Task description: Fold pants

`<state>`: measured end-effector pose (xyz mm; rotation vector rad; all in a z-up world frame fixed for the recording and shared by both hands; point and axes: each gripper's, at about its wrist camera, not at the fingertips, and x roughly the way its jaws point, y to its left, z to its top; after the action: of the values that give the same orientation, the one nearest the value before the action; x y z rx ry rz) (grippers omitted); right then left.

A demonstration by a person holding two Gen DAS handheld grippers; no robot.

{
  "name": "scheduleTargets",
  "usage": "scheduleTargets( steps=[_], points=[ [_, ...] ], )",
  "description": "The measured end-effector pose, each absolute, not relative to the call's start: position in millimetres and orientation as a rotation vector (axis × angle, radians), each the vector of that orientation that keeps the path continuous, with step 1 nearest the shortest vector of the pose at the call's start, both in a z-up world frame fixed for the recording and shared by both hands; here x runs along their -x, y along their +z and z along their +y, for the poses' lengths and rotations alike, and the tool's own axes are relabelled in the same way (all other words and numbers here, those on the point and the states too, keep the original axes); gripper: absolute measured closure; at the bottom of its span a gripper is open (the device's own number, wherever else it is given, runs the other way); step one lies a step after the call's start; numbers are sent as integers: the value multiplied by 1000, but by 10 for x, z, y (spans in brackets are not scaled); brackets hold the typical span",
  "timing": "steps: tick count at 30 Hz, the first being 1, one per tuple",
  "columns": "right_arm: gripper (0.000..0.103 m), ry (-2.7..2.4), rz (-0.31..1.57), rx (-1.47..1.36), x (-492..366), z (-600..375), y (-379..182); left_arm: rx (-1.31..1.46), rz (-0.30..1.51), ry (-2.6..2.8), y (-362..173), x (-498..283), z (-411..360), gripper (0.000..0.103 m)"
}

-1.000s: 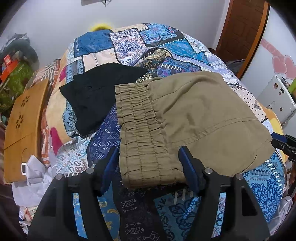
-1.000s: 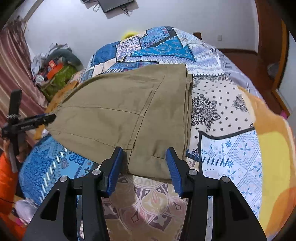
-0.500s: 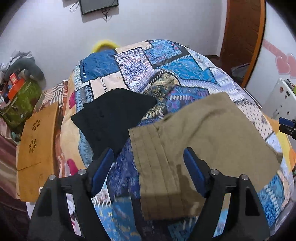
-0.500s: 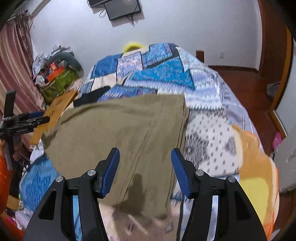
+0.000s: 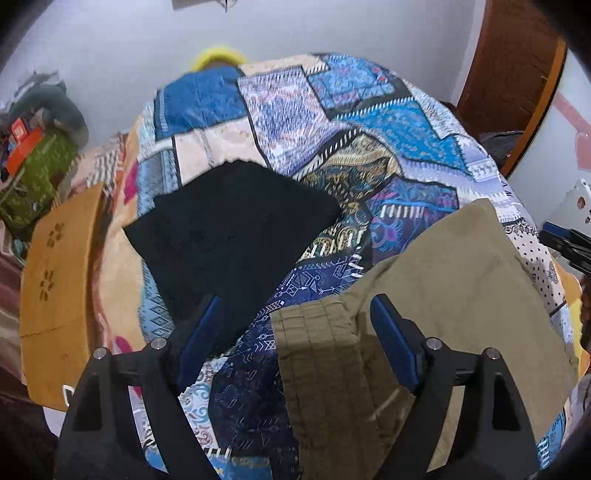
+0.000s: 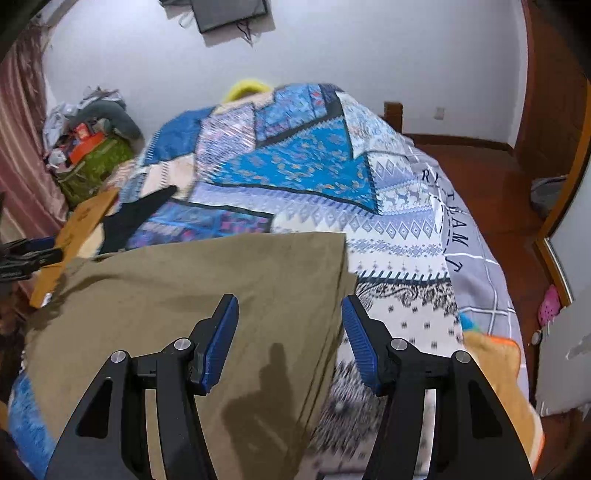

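Gaping wide and holding nothing, the jaws of the left gripper (image 5: pixel 295 341) hang above the bed (image 5: pixel 388 122), their blue pads well apart. Between and below them lies the pleated waistband end of the olive pants (image 5: pixel 454 291), flat on the patchwork quilt; the cloth runs off to the right under the right pad. Just beyond the left pad lies a black garment (image 5: pixel 232 236), spread on the quilt, apart from the pants with a strip of blue pattern between them. Farther left a wooden board (image 5: pixel 59 280) stands by the bed's edge, and a green bag (image 5: pixel 33 177) sits by the wall. At the right edge of this view the tip of the other gripper shows.

The right gripper (image 6: pixel 290 341) also has its jaws spread and grips nothing. Its left pad hangs over the pants (image 6: pixel 207 288), and its right pad over the quilt just past the cloth's right edge. The pants lie folded flat, covering the near left part of the bed (image 6: pixel 406 236). A dark screen (image 6: pixel 232 13) hangs on the white wall behind, and wooden floor (image 6: pixel 491 184) shows to the right.
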<state>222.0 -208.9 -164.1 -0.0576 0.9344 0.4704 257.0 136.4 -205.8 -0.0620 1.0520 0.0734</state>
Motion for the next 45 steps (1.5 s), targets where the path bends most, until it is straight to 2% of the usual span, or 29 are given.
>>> scheduleTargets(
  steps=[9, 11, 13, 14, 15, 18, 26, 32, 36, 39, 40, 42, 45],
  points=[
    [49, 431, 1052, 14, -3029, -2035, -2231, 216, 1152, -25, -2465, -2723, 1499, 21],
    [58, 411, 1064, 4, -3123, -2029, -2320, 225, 1154, -27, -2487, -2724, 1505, 21],
    [76, 395, 1088, -13, -3202, -2015, -2415, 229, 1140, -23, -2483, -2717, 1522, 24],
    [80, 400, 1096, -28, -3221, -2016, -2441, 227, 1132, -17, -2483, -2704, 1518, 27],
    [82, 395, 1098, -29, -3224, -2011, -2469, 226, 1127, -11, -2483, -2694, 1520, 32],
    [87, 389, 1074, 30, -3169, -1964, -2493, 223, 1100, 46, -2486, -2664, 1554, 35],
    [87, 351, 1099, 84, -3178, -1917, -2411, 142, 1068, 125, -2332, -2614, 1461, 35],
    [87, 411, 1041, 21, -2947, -1904, -1871, 57, 965, 139, -1867, -2456, 1379, 35],
    [82, 503, 982, 13, -2684, -1735, -1462, 80, 932, 85, -1646, -2402, 1306, 31],
    [65, 598, 940, 10, -2446, -1461, -1206, 82, 919, 42, -1580, -2371, 1200, 26],
    [57, 620, 931, 9, -2383, -1399, -1162, 75, 923, 31, -1585, -2370, 1150, 25],
    [48, 679, 922, 12, -2229, -1210, -1097, 64, 938, 13, -1623, -2377, 1086, 25],
    [40, 742, 946, 32, -2159, -975, -1134, 44, 976, -16, -1746, -2403, 968, 24]
  ],
)
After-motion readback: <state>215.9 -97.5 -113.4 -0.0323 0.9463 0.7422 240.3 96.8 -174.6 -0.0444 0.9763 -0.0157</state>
